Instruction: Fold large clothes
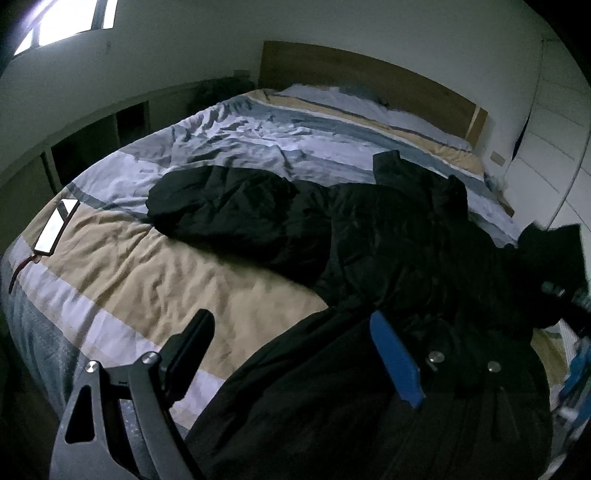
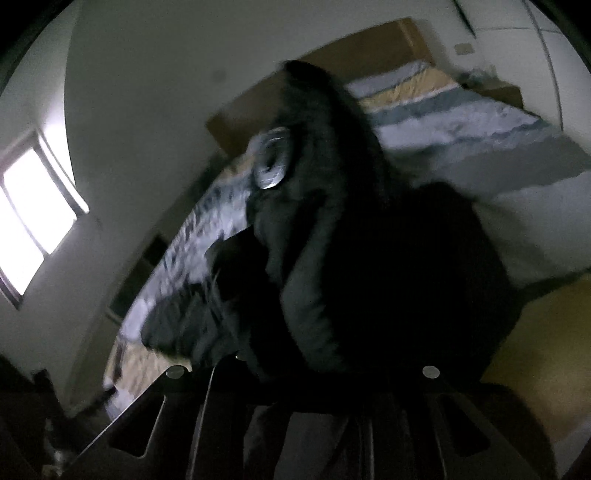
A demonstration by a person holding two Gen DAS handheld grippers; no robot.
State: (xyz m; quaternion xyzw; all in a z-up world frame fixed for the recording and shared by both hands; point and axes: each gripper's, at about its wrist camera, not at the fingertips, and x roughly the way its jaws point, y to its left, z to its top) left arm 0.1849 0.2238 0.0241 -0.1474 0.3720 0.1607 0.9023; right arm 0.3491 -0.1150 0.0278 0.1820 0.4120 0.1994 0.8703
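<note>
Striped bedding [image 1: 155, 280] in bands of beige, white and grey-blue covers a wide bed with a wooden headboard [image 1: 362, 77], and on it lies the black padded coat [image 1: 369, 236]. One sleeve stretches left across the middle of the bed, the body is rumpled toward the right side, and the near hem spills over the front edge under the left gripper [image 1: 291, 343]. That gripper's jaws stand wide apart — a black finger over the beige band, a blue-padded finger [image 1: 397, 362] over the dark cloth — with nothing pinched between them. In the right wrist view a thick bunch of the same coat, with a shiny round snap [image 2: 271, 162] on it, rises straight from the right gripper [image 2: 317, 373] and fills the blurred picture; the jaws are nearly together on that cloth. A phone [image 1: 55, 227] lies flat near the bed's left edge, well apart from the coat. Daylight comes through a window [image 1: 66, 22] high on the left wall.
</note>
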